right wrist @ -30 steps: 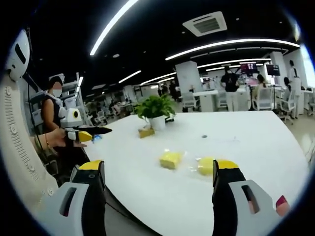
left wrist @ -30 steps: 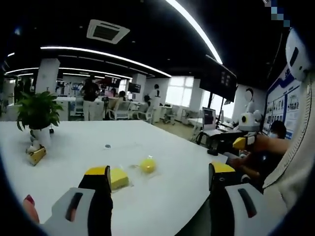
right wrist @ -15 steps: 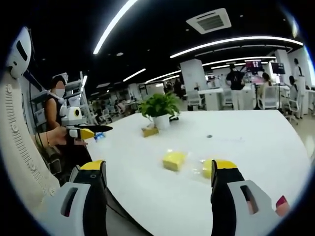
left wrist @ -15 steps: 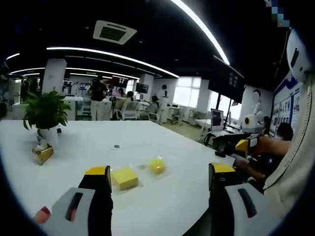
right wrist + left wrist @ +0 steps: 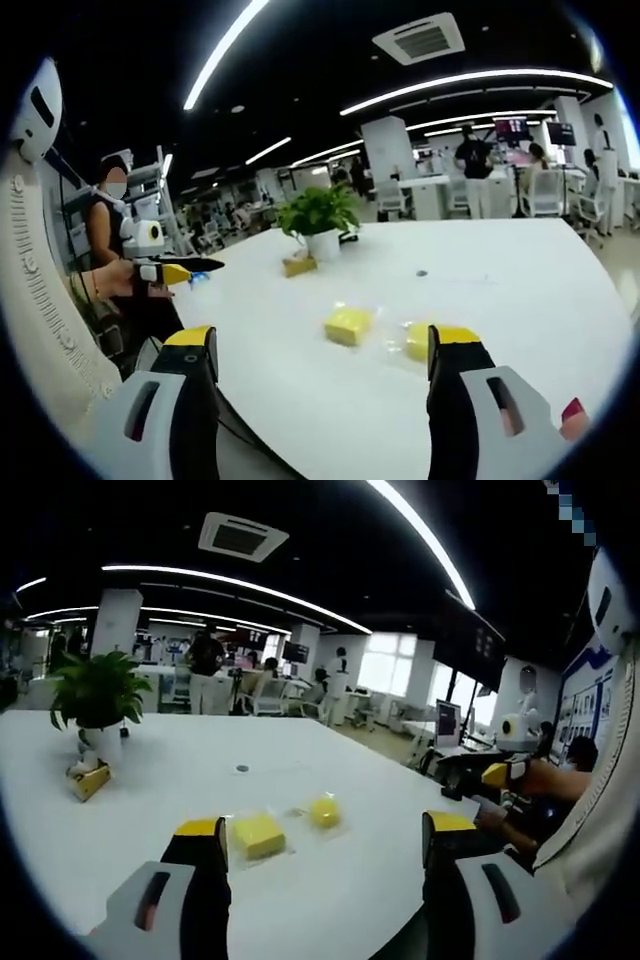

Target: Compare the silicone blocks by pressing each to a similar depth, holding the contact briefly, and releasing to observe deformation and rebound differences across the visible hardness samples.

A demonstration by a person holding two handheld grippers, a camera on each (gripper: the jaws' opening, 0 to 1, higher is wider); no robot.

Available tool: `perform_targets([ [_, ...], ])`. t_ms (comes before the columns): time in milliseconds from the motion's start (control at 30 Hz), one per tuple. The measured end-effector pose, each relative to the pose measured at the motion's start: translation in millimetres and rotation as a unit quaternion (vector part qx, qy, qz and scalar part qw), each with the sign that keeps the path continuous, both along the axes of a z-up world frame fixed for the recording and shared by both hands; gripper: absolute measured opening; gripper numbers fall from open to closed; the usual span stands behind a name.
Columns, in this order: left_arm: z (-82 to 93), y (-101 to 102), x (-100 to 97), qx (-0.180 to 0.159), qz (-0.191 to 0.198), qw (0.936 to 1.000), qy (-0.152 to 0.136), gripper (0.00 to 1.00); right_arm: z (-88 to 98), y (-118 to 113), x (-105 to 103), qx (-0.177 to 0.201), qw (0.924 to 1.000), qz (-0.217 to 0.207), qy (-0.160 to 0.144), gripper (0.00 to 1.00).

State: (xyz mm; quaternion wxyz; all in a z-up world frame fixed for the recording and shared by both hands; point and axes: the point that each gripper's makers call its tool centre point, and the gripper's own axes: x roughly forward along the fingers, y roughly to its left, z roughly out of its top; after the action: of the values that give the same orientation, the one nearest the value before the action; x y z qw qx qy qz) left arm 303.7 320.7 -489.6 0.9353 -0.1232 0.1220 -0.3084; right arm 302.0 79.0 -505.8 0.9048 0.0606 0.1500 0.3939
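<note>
Two yellow silicone samples lie in clear wrappers on the white table (image 5: 150,780). A square block (image 5: 258,835) lies left of a round one (image 5: 323,811) in the left gripper view. In the right gripper view the square block (image 5: 348,325) sits mid-table and the round sample (image 5: 417,341) is partly hidden behind my right jaw. My left gripper (image 5: 325,840) hovers open above the table's near edge, short of the samples. My right gripper (image 5: 325,345) is open too, held off the table, nothing between its jaws.
A potted plant (image 5: 97,695) (image 5: 318,215) stands far back with a small yellow object (image 5: 88,780) beside it. A small dark disc (image 5: 241,769) lies mid-table. A person holding another yellow-tipped gripper (image 5: 170,270) sits beside the table. People stand in the background.
Both views have shifted slightly with the hands; in the left gripper view the square block has come out from behind the left jaw. The samples lie as before.
</note>
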Motion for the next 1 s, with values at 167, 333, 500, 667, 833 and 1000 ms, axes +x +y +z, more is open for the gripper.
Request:
perform_targets([
  [167,-2.5,10,3.8,0.003,0.011,0.9999,0.000,0.78,-7.4,-1,3,0.004,1.0000,-0.005,0.007,0.79],
  [333,-10.5,13,4.3,0.006,0.013,0.9998,0.012,0.78,-11.0,3,5,0.001,0.9999,0.002,0.013,0.78],
  [500,-15.0,9,6.2,0.014,0.009,0.9997,0.017,0.78,-10.7,6,6,0.007,0.9999,0.006,0.014,0.78],
  [667,-13.0,5,5.8,0.021,0.004,0.9997,0.014,0.79,-14.1,6,5,0.004,0.9998,0.010,0.018,0.78],
  [833,-8.3,5,4.0,0.023,0.004,0.9997,0.011,0.79,-13.6,7,4,0.005,0.9997,0.015,0.018,0.77],
  [1000,-0.4,4,1.0,0.017,0.011,0.9998,0.005,0.78,-9.9,6,0,0.004,0.9997,0.021,0.014,0.77],
])
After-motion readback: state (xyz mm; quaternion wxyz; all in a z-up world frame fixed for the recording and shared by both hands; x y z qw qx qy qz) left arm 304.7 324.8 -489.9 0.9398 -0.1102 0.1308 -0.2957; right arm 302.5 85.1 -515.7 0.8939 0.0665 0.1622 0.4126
